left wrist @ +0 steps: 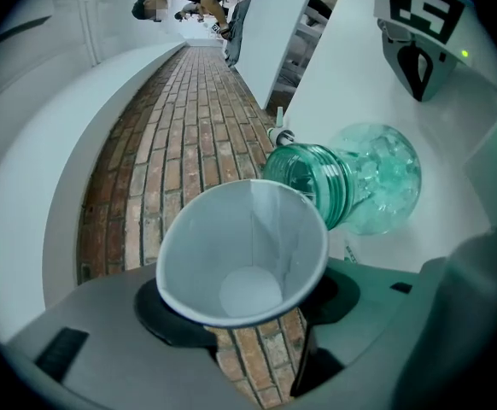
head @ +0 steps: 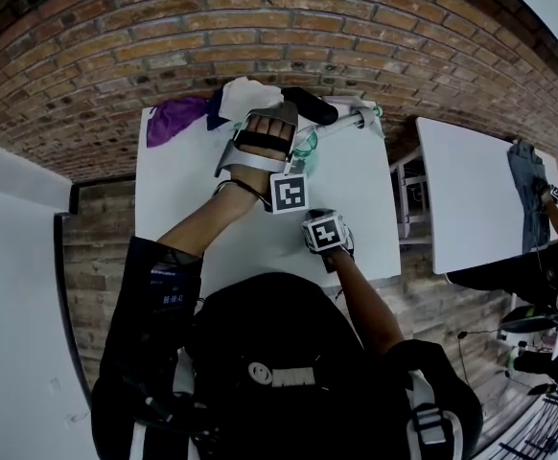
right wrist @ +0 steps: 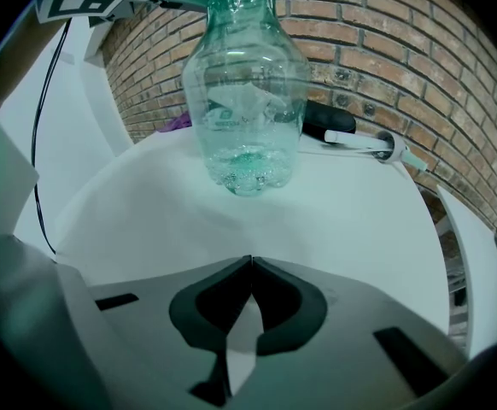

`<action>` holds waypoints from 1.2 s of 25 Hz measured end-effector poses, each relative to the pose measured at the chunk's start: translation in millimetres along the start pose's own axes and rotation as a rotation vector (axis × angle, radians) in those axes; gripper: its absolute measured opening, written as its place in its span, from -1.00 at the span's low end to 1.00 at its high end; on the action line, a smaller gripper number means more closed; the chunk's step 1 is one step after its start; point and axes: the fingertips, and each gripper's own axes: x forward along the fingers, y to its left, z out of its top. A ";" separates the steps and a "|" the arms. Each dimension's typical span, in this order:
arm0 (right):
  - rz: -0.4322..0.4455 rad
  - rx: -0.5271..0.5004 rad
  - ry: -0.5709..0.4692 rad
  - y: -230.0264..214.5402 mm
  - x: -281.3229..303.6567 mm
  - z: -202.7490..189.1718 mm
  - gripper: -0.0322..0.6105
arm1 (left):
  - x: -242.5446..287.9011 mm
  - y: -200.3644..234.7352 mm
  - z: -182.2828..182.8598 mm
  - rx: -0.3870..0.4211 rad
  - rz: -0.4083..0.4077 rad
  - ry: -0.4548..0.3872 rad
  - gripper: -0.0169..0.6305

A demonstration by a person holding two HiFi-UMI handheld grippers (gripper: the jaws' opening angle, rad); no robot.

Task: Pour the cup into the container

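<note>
My left gripper (left wrist: 248, 307) is shut on a white paper cup (left wrist: 244, 254). The cup is tipped on its side, its rim close to the mouth of a clear green plastic bottle (left wrist: 351, 178), and its inside looks empty. In the head view the left gripper (head: 289, 140) hangs over the bottle (head: 305, 148) at the back of the white table (head: 183, 199). The bottle (right wrist: 247, 84) stands upright with bubbles or drops at its bottom. My right gripper (right wrist: 250, 265) is shut on nothing and rests low in front of the bottle, near the table's front edge (head: 327, 233).
A purple cloth (head: 174, 118), a white cloth (head: 245, 94), a black object (head: 308, 103) and a white tube-like tool (right wrist: 364, 142) lie along the table's back edge. A second white table (head: 471, 195) stands to the right with a person at it. Brick paving surrounds both.
</note>
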 end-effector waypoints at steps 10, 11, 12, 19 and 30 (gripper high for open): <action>-0.005 0.000 0.003 -0.2 -0.8 -2.7 -0.89 | -4.2 -15.6 0.9 0.001 -0.211 -0.120 -0.05; -0.007 -0.004 0.001 -0.5 0.1 -3.0 -0.89 | -4.7 -19.3 -1.2 0.013 -0.253 -0.126 -0.05; -0.008 -0.007 -0.002 -0.7 0.5 -2.8 -0.89 | -4.9 -21.6 -2.7 0.025 -0.288 -0.134 -0.05; -0.008 0.005 -0.003 -0.9 -1.1 -4.0 -0.88 | -9.6 -31.6 -6.0 0.119 -0.568 -0.204 -0.04; 0.005 0.028 -0.012 1.0 -2.7 -3.9 -0.88 | -18.2 -44.5 -17.4 0.204 -0.966 -0.204 -0.04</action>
